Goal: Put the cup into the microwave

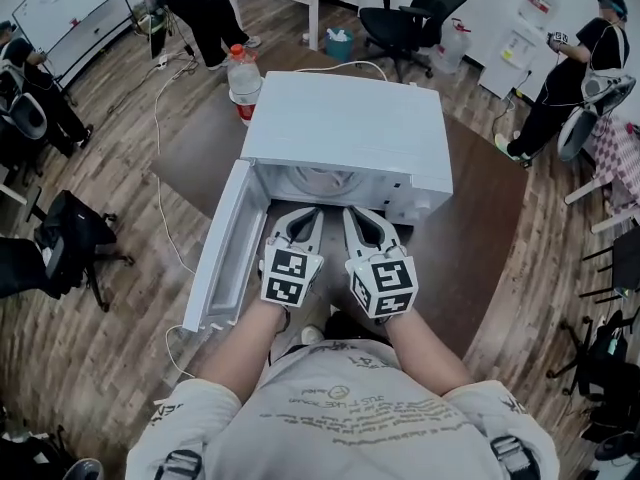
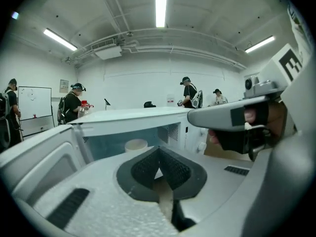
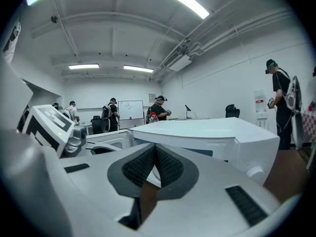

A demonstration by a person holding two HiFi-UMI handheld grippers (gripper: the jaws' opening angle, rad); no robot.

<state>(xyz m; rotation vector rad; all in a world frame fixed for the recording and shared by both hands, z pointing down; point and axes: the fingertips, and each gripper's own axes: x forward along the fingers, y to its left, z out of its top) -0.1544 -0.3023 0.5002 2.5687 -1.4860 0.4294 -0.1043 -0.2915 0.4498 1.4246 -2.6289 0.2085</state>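
Observation:
A white microwave (image 1: 345,128) stands on a round brown table (image 1: 480,238) with its door (image 1: 222,253) swung open to the left. In the left gripper view a pale cup (image 2: 136,144) stands upright inside the cavity, beyond the jaws. My left gripper (image 1: 300,220) and right gripper (image 1: 366,220) hover side by side just in front of the opening. Both are shut with nothing between their pads. In the left gripper view the left gripper (image 2: 159,152) has the right one (image 2: 247,117) beside it. The right gripper (image 3: 155,149) points at the microwave's front right corner (image 3: 247,147).
A clear bottle with a red cap (image 1: 243,78) stands behind the microwave's left corner. A white cable (image 1: 165,198) trails over the wooden floor at left. Office chairs (image 1: 415,13) and several standing people ring the room.

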